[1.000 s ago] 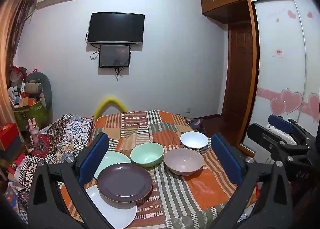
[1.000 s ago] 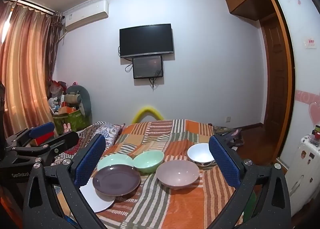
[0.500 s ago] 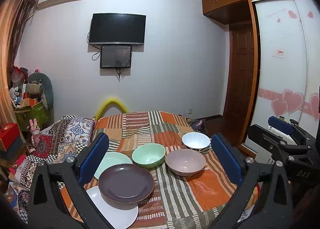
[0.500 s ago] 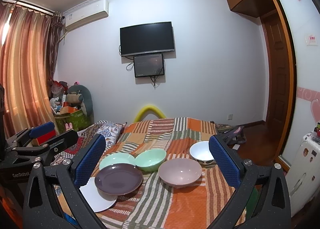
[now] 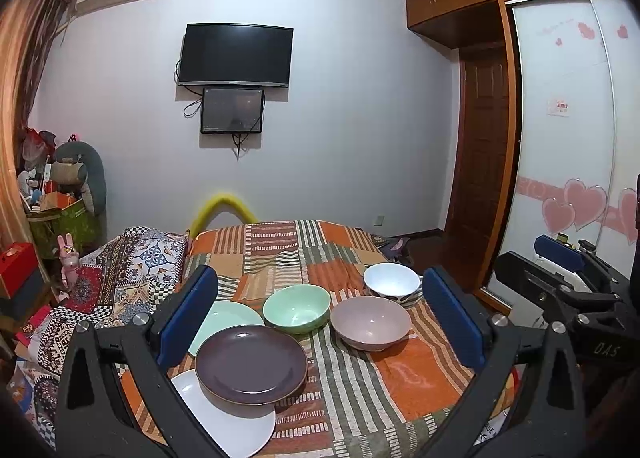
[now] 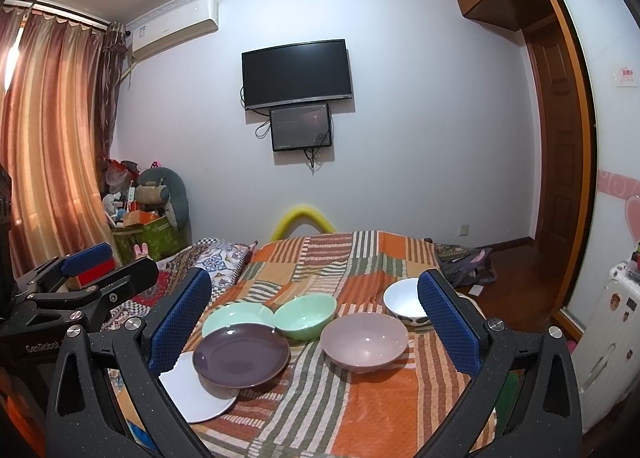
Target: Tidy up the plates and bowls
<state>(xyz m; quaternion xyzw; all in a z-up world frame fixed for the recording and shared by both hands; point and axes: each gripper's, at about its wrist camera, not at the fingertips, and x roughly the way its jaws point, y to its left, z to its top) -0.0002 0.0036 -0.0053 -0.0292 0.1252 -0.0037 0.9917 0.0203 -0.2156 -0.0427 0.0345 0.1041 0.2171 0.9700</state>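
I hold my left gripper above the near edge of the bed, its blue pads spread wide and holding nothing. My right gripper hangs just to its right, equally wide apart and empty.

On the striped patchwork blanket the dishes sit in a loose cluster. Nearest and farthest left lies the white plate; the dark purple plate overlaps its far edge. Behind that rests the pale green plate, partly hidden by my left pad. To its right stands the green bowl, then the mauve bowl, just beside it. The white bowl is farthest right and farthest back, near the mauve one.
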